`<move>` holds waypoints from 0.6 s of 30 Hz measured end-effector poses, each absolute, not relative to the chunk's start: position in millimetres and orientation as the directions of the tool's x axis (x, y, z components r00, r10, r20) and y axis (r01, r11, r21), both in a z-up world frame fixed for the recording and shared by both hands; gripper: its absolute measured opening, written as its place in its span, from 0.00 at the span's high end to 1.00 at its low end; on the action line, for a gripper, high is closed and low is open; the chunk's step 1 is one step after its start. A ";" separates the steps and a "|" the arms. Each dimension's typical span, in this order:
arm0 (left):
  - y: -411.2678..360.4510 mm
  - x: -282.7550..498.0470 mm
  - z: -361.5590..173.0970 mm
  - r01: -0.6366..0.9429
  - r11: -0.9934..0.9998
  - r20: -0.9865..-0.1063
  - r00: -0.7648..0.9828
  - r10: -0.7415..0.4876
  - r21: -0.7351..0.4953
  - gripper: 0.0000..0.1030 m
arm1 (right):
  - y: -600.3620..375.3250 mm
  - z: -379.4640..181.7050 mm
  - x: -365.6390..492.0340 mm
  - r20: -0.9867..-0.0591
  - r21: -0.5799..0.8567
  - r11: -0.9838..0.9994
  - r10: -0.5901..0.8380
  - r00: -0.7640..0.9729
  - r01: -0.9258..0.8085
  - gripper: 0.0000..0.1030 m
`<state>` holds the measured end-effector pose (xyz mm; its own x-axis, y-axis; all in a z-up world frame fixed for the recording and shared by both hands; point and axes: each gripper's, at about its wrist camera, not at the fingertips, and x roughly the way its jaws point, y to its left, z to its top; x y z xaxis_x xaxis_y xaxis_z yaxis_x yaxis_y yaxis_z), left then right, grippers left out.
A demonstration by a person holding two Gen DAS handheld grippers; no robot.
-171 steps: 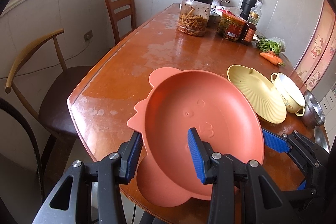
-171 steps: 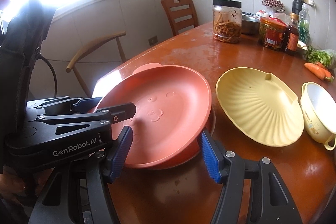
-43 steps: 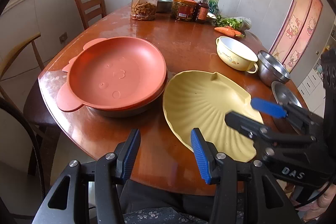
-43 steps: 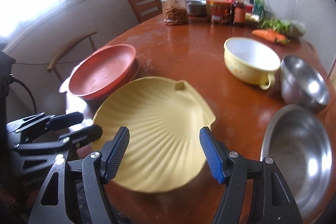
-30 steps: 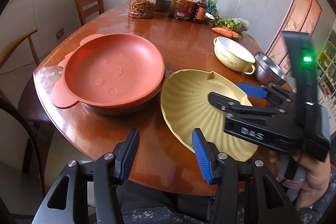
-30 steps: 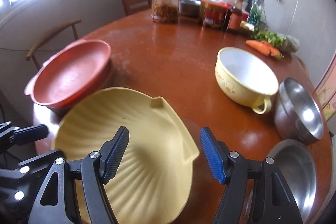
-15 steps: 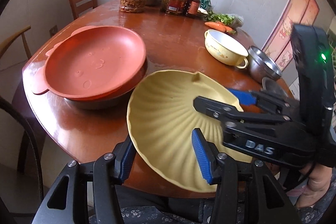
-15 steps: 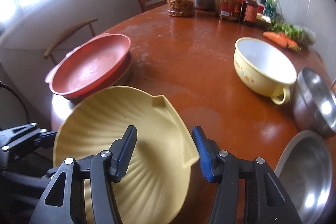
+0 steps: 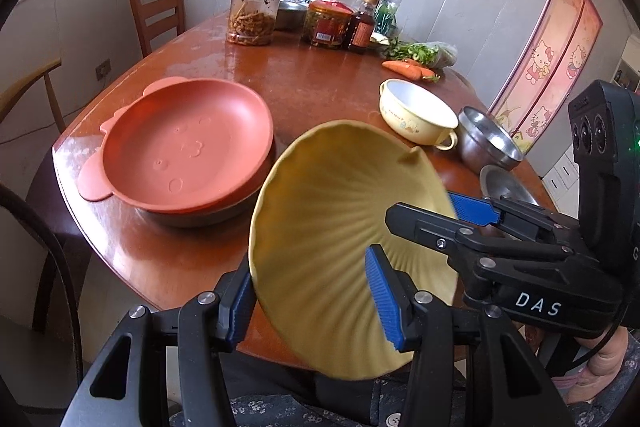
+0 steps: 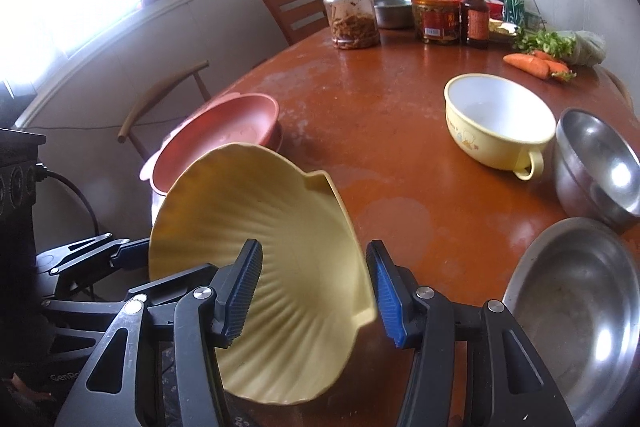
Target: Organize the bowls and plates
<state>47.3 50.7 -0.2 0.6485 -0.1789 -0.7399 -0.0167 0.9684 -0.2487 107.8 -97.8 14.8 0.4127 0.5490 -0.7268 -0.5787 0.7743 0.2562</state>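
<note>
A yellow shell-shaped plate [image 9: 340, 227] hangs tilted above the near edge of the table [image 9: 312, 87]. My right gripper [image 10: 316, 287] is shut on its rim, one pad on the ribbed inside and the other behind the edge. In the left wrist view the right gripper [image 9: 424, 209] clamps the plate's right side. My left gripper [image 9: 312, 303] is open; the plate's near edge lies between its fingers, untouched by the pads. Two stacked terracotta plates [image 9: 184, 151] with ear-shaped tabs rest on the table to the left. A cream handled bowl [image 10: 496, 123] and a steel bowl [image 10: 596, 163] stand to the right.
A wide steel dish [image 10: 576, 307] lies at the near right edge. Jars and bottles [image 9: 320, 19], greens and carrots [image 9: 408, 67] crowd the far end. Wooden chairs [image 9: 156, 11] stand along the left side. A hand [image 9: 608, 359] holds the right gripper.
The right gripper's jaws closed on the yellow plate's rim, then raised and tilted it off the table. The plate swung left, so its edge now sits between the left gripper's fingers.
</note>
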 end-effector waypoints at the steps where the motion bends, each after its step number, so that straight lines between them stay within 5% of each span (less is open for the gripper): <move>1: 50.9 47.1 2.2 -0.016 0.968 -0.737 0.652 -0.179 -0.249 0.50 | -98.4 16.7 107.5 -0.722 0.260 0.773 0.554 0.416 -0.578 0.45; 18: 61.2 53.5 -8.9 -0.045 0.974 -0.749 0.648 -0.141 -0.223 0.50 | -110.5 12.2 95.5 -0.736 0.184 0.823 0.478 0.479 -0.538 0.45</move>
<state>53.5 61.2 -8.9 0.6477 -0.1415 -0.7487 -0.0451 0.9738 -0.2230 95.5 -110.5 12.2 0.4793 0.4775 -0.7364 -0.5375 0.8230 0.1838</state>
